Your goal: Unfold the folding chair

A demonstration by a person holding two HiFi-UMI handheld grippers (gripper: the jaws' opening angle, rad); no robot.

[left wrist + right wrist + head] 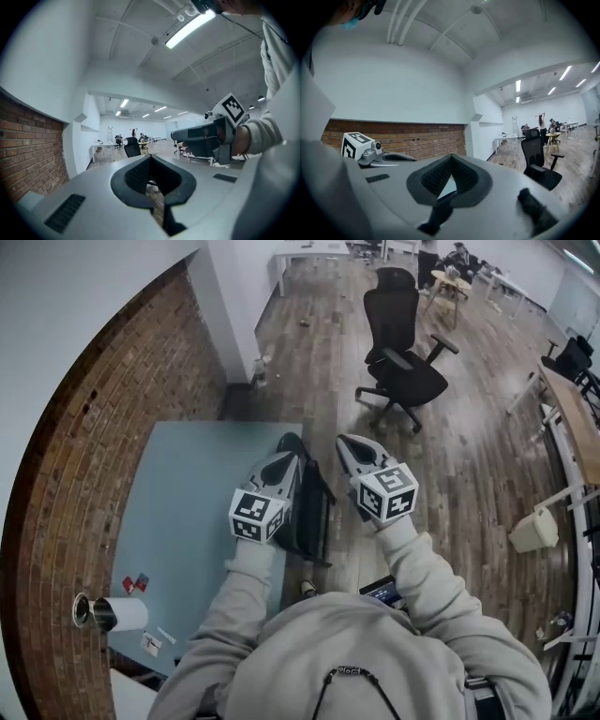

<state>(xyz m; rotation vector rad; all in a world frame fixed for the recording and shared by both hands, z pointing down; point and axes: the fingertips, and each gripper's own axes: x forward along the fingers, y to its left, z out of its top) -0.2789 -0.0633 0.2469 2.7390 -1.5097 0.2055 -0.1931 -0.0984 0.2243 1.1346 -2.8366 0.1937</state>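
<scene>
Head view: left gripper (289, 457) and right gripper (352, 444) are held clenched, empty, above the folded chair (317, 512), propped at the tabletop (187, 493) edge and partly hidden.

Left gripper (289, 454) and right gripper (349, 444) reach forward, jaws apparently closed.

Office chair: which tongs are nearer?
Right. The right tongs hang over the floor short of the office chair; the left tongs are farther off, over the folded chair at the blue table's edge.
</scene>
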